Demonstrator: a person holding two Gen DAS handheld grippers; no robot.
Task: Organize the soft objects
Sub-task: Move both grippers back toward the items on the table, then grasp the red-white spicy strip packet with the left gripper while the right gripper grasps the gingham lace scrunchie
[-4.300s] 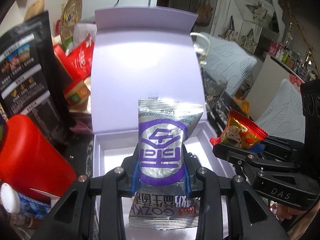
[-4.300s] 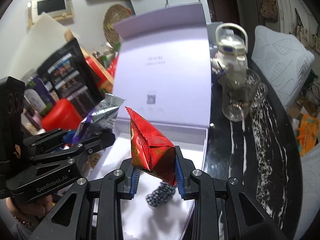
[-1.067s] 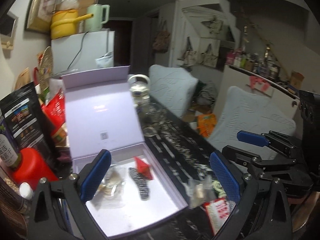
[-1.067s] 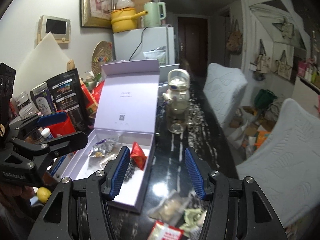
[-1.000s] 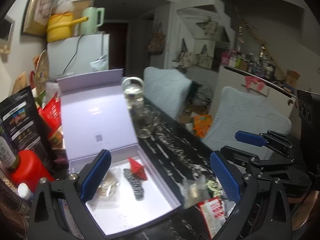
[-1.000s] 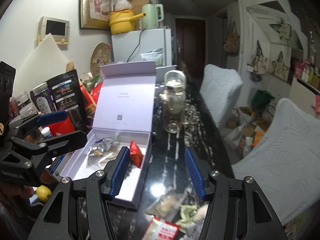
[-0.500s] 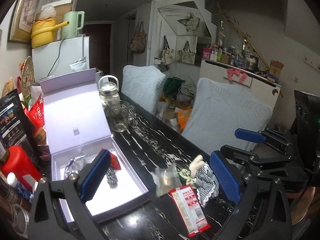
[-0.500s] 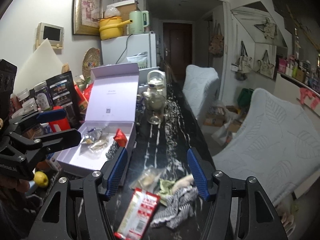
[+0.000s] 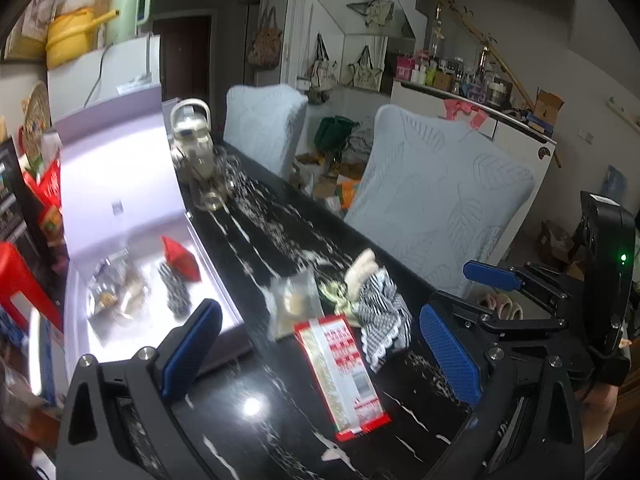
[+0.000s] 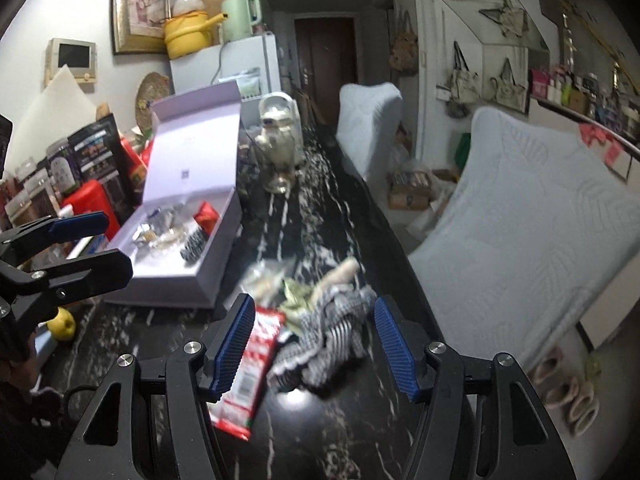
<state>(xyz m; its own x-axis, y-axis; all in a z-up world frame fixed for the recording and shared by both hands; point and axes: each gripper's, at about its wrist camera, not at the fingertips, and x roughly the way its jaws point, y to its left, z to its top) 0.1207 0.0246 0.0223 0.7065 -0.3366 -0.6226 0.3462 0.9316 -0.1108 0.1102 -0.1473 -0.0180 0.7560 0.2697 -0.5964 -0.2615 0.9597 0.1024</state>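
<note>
Item: checkered cloth [image 10: 320, 336] lying on the dark surface [image 10: 344, 432] between the right gripper [image 10: 316, 350]'s spread, empty fingers, red packet [image 10: 250, 364] beside the left finger; left gripper [image 9: 320, 350] hanging spread; pinching cloth alone is advisable.

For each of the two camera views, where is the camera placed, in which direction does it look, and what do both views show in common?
Left wrist: sits on the left gripper, looks forward and down over the dark table at the red-white packet; its own blue pads and the right gripper show.
Right wrist: sits on the right gripper, looks along the table at the checkered cloth; the left gripper shows at the left edge.
Shared: the open lilac box, packet, cloth, table, white chairs.
</note>
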